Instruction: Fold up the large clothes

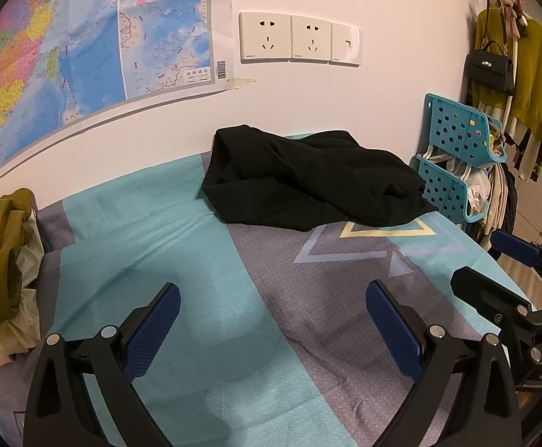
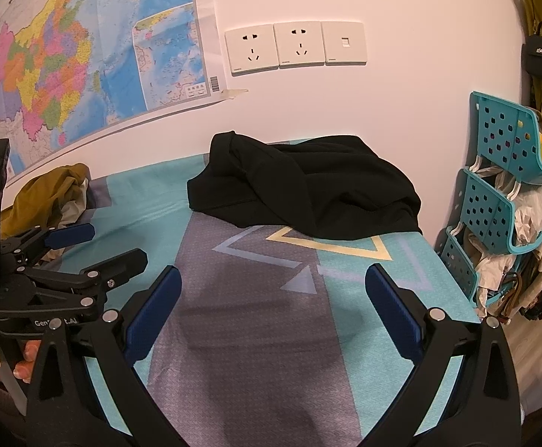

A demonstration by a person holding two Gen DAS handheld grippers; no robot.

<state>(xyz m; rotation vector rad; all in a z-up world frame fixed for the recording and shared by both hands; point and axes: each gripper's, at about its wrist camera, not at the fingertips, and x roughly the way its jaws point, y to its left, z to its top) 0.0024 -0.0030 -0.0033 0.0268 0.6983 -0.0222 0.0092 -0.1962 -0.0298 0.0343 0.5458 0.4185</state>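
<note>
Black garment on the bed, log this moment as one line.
stage: pre-grasp | black garment: crumpled by wall, untouched | left gripper: open, empty | right gripper: open, empty | bed

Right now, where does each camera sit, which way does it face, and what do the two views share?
Left wrist: rides the left claw, open, facing across the bed toward the wall; the right claw shows at the right edge.
Right wrist: rides the right claw, open, facing likewise; the left claw and fingers show at left.
Shared: black garment, map, sockets.
</note>
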